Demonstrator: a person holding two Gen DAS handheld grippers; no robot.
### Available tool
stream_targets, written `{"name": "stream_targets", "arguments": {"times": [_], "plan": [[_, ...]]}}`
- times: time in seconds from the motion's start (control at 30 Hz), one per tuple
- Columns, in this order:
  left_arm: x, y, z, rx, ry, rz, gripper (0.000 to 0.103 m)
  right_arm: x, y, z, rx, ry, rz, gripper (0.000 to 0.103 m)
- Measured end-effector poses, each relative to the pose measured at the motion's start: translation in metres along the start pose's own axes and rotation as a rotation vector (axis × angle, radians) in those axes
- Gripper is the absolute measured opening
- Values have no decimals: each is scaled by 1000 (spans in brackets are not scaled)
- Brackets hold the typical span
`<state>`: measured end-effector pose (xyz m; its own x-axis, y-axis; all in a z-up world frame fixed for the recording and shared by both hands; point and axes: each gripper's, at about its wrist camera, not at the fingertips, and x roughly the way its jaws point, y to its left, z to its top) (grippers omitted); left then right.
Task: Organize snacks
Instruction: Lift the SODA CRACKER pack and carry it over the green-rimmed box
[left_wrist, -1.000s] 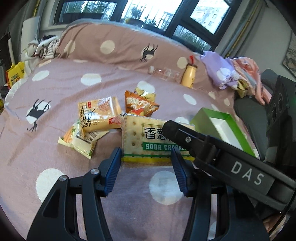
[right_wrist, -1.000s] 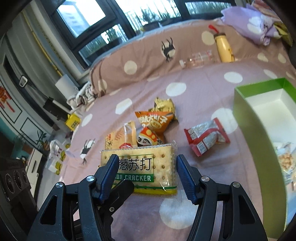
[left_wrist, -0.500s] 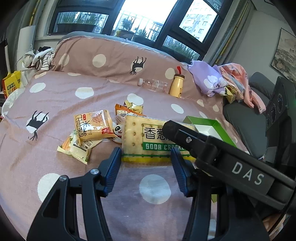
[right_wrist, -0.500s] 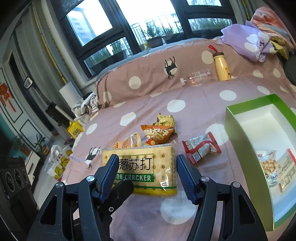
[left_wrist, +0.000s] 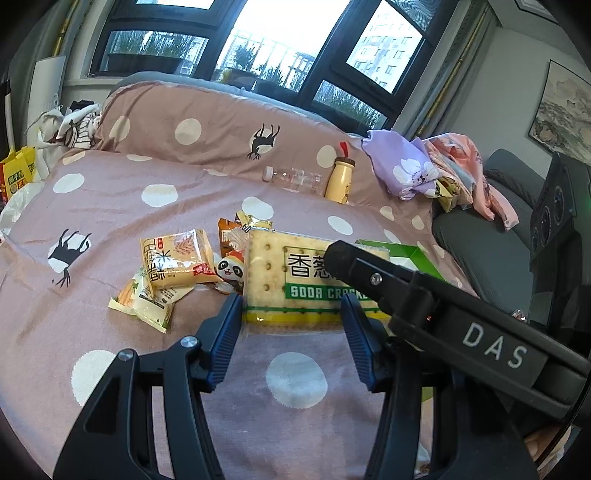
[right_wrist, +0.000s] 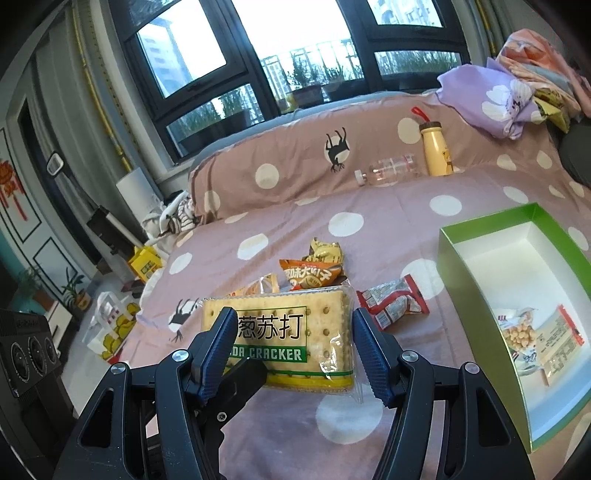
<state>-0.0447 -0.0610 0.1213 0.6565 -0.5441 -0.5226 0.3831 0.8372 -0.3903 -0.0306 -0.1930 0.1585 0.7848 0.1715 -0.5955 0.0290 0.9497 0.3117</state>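
A soda cracker pack (left_wrist: 280, 280) hangs lifted above the pink dotted bed, gripped from both sides. My left gripper (left_wrist: 291, 321) is shut on its near edge, and the right gripper's black body (left_wrist: 424, 306) crosses over the pack's right end. In the right wrist view the same pack (right_wrist: 295, 332) sits between the pads of my right gripper (right_wrist: 291, 343), which is shut on it. The green box (right_wrist: 476, 280) lies open to the right with two snack packs (right_wrist: 532, 332) inside. Loose on the bed are a red pack (right_wrist: 395, 302), an orange pack (right_wrist: 310, 273) and a yellow pack (left_wrist: 177, 258).
A clear bottle (left_wrist: 291, 179) and a yellow bottle (left_wrist: 341, 181) lie against the long pillow (left_wrist: 221, 129). Crumpled clothes (left_wrist: 424, 170) pile at the far right beside a dark chair (left_wrist: 498, 229). The bed's left edge drops to a cluttered floor (right_wrist: 110, 325).
Both grippers have risen with the cracker pack held between them. The bed and loose snacks now look farther below, and more of the green box's inside shows.
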Motion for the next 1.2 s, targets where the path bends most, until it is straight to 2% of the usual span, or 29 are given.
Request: {"name": "stream_targets", "arguments": {"times": [0.4,1.2], "plan": [[-10,-6,2,17,-29,-18,53,-15,6,0,-19,-29,-14,67],[-16,-28,3,62,-28,-32,53,-34,-4,1,-40,-36,-28,67]]}}
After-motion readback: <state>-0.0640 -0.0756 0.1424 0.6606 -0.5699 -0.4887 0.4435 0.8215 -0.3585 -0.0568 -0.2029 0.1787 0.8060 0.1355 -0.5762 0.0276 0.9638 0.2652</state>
